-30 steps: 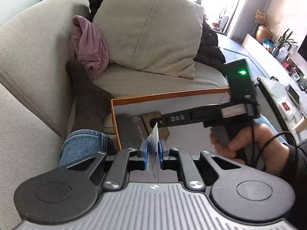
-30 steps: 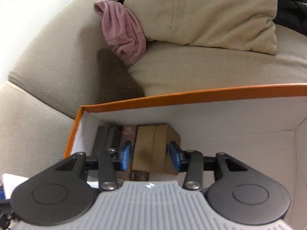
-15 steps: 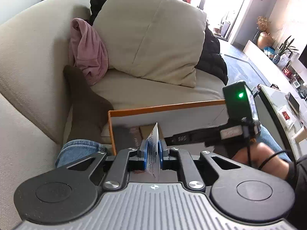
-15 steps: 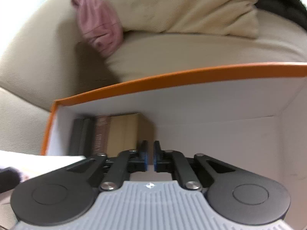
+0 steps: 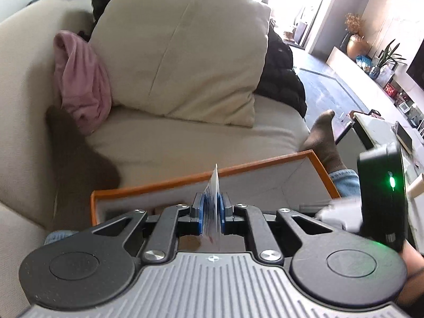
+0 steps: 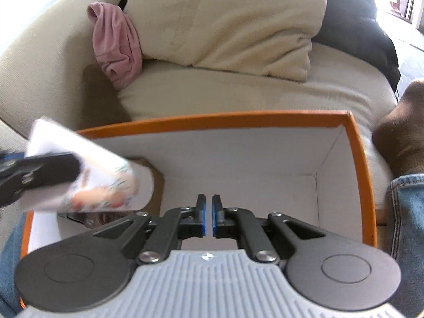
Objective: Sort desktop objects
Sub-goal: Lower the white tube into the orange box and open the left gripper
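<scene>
The left gripper is clamped on a thin packet of white paper printed with a floral pattern, which is held upright between the blue pads. In the right wrist view the same packet is seen blurred at the left edge, held over the left end of the box. The box has an orange rim and white inner walls and is set on a beige sofa, between a person's legs in blue jeans.

The right gripper is held over the open middle of the box with its jaws drawn together to a narrow slit, and nothing is seen between them. In the left wrist view its dark body with a green light is seen at the right, blurred.

A brown block is partly seen against the left part of the box floor, under the packet; what else lies there cannot be told. A large cream cushion is propped on the sofa behind the box, with a pink cloth just beside it on the left and a black jacket on the right. A foot in a brown sock is seen just outside the right wall of the box.
</scene>
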{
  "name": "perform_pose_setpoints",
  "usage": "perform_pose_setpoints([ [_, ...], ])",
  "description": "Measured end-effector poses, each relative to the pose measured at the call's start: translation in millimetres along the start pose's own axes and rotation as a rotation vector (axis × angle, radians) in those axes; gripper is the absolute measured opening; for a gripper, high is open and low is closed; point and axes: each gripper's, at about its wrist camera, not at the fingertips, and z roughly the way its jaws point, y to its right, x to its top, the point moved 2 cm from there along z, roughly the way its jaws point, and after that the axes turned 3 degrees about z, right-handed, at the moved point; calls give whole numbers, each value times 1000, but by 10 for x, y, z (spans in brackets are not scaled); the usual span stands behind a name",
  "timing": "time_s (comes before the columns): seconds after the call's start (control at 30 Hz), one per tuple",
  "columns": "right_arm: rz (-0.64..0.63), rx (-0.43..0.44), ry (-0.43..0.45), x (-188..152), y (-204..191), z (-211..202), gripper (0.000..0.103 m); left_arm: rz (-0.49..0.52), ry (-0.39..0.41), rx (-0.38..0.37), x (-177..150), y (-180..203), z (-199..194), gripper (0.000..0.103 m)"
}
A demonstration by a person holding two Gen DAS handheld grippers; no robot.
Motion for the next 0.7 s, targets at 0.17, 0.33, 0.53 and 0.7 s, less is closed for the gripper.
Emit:
perform_pose_setpoints([
  [0.17, -28, 37, -31, -25, -65, 186, 6, 5, -24, -8, 84, 70, 126, 12],
  [0.33, -6, 80, -44, -35, -32, 261, 6, 27, -45, 9, 54, 122, 239, 12],
  [0.53, -14, 111, -53, -18, -67, 353, 5, 3, -69, 52, 15, 19, 431, 12],
  [0.7, 13, 123, -98, 27, -105, 437, 5, -20, -83, 38, -1, -12, 462, 14],
])
